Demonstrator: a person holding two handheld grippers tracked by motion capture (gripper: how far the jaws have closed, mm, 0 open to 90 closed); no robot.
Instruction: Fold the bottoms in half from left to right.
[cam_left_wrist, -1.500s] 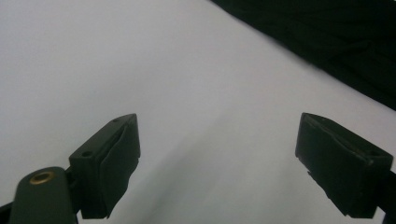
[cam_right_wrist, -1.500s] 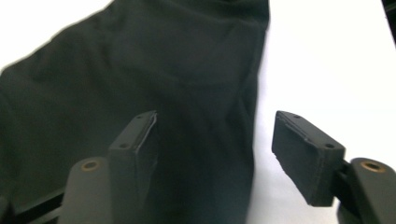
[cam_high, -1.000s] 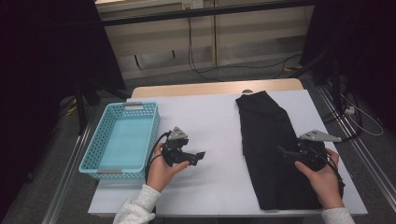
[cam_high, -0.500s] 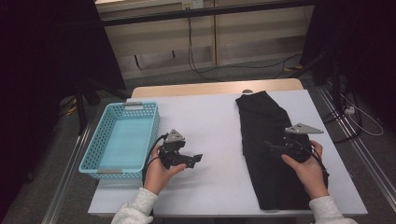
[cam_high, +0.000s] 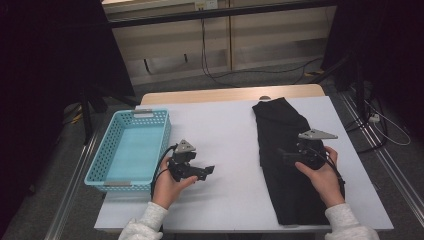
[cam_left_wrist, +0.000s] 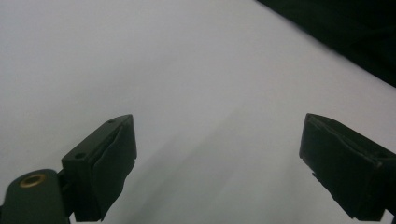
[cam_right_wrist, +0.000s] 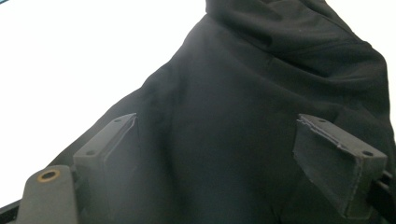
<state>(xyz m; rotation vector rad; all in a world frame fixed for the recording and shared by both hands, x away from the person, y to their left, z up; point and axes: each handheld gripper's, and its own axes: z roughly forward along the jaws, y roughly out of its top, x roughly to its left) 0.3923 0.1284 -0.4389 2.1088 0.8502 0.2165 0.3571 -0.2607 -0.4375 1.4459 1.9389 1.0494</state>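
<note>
A long black garment (cam_high: 287, 155) lies flat on the right half of the white table (cam_high: 225, 135), reaching from the far edge to the near edge. My right gripper (cam_high: 283, 156) hovers over its middle, jaws pointing left and wide apart; in the right gripper view dark folded cloth (cam_right_wrist: 261, 107) lies beneath them, nothing held. On the left, my left gripper (cam_high: 209, 170) is held just above bare table, pointing right toward the garment. Its jaws stand wide apart in the left gripper view, with the garment's edge (cam_left_wrist: 355, 42) at the top right corner.
A light blue plastic basket (cam_high: 131, 149) stands empty at the table's left edge, beside the left hand. Cables and dark stands (cam_high: 360, 85) sit on the floor beyond the table's right side. White tabletop stretches between the basket and the garment.
The right gripper has moved left and forward over the garment's middle. The left gripper has shifted slightly toward the table's near edge.
</note>
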